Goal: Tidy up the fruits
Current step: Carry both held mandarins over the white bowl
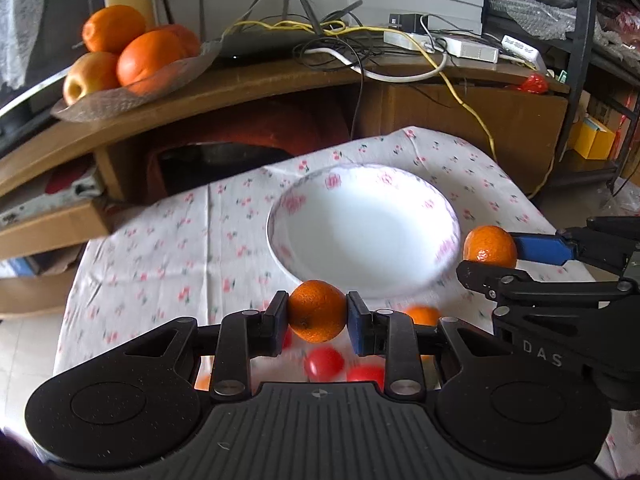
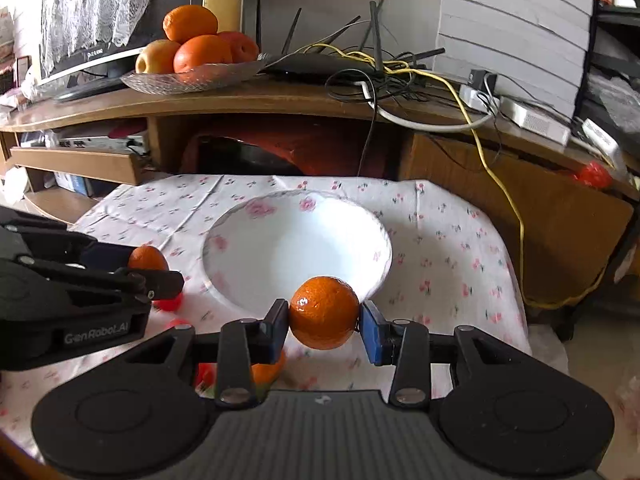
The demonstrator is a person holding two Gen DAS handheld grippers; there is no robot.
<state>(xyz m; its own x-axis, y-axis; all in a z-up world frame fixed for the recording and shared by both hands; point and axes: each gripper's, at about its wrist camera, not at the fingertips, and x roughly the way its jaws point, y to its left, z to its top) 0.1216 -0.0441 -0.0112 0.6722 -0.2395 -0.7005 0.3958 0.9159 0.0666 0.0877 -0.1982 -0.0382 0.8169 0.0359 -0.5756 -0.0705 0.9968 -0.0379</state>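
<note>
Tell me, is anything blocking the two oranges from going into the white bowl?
Nothing visible blocks them. The left gripper holds one orange and the right gripper holds another orange, both just short of the empty white bowl's near rim.

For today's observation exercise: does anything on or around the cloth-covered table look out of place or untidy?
Nothing is spilled or broken. The white bowl sits upright and empty, while small red fruits and another mandarin lie loose on the cloth. The tangled cables on the shelf behind look messy.
</note>
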